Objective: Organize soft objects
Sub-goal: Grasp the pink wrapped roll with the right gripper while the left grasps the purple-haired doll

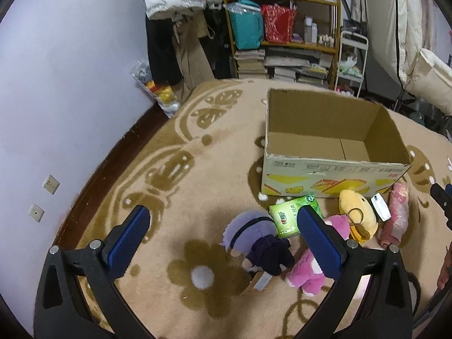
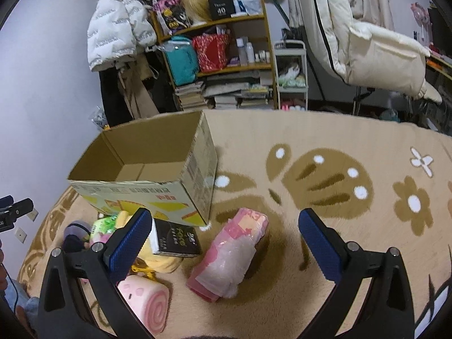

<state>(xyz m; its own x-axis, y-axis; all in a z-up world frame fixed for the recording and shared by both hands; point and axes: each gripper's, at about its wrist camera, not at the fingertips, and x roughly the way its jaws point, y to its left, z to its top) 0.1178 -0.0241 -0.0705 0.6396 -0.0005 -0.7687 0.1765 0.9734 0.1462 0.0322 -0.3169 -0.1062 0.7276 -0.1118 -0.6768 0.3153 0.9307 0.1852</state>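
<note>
Left to right on the beige patterned carpet: left gripper, jaws wide apart and empty, hovers above a purple-haired plush doll in dark clothes; a green tissue pack, pink plush toy and yellow plush toy cluster before the open, empty cardboard box, probably staged for loading. Right gripper, jaws equally wide and empty, brackets a pink plastic-wrapped soft bundle, seemingly its target.

The box stands open-topped at 12 o'clock, nothing above its mouth. Toys crowd its near wall, touching one another. Bare carpet lies from 1 to 3 o'clock of the pink roll.
</note>
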